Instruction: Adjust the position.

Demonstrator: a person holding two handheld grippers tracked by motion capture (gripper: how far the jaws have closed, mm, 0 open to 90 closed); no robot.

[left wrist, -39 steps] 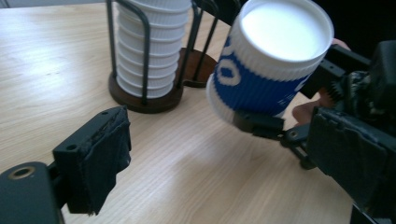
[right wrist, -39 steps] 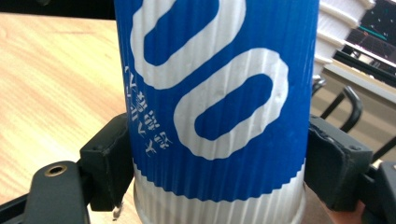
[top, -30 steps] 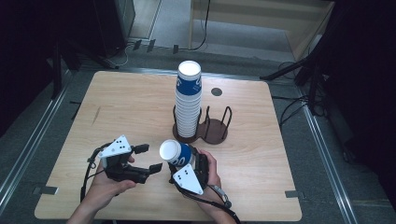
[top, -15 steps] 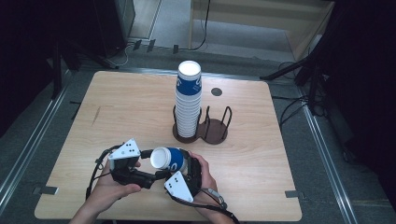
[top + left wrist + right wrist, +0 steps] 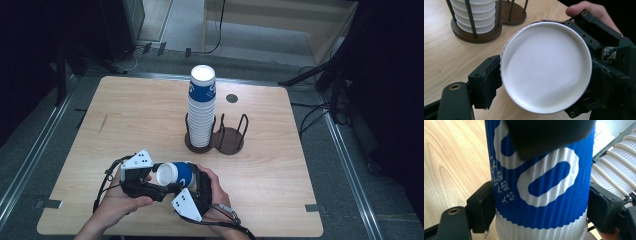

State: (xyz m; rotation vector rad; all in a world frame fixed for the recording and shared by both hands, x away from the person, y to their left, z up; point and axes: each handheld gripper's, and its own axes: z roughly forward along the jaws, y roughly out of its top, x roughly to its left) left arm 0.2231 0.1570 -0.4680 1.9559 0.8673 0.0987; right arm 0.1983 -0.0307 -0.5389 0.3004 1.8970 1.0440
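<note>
A blue and white paper cup (image 5: 177, 174) is held on its side just above the desk (image 5: 280, 165), near the front edge, its open mouth turned toward the left gripper (image 5: 161, 186); the right gripper (image 5: 196, 181) is pressed onto the cup's ribbed wall, a jaw seen on either flank in the right gripper view, so the cup (image 5: 539, 182) is pinched firmly there; the left gripper's jaws have just been closing, and in the left gripper view they are seen on either side of the cup's rim (image 5: 546, 66), the left pad at the rim and perhaps touching it, though a firm squeeze cannot be made out; the step in hand is judged to be a handover, or a separating of nested cups, between the two grippers; behind them a tall stack of cups (image 5: 201, 107) stands in one ring of a dark double holder (image 5: 231, 137), the other ring being empty; next, the left gripper's closing would need to be finished gently, since the thin rim could be crushed, before the right gripper's hold is eased.
</note>
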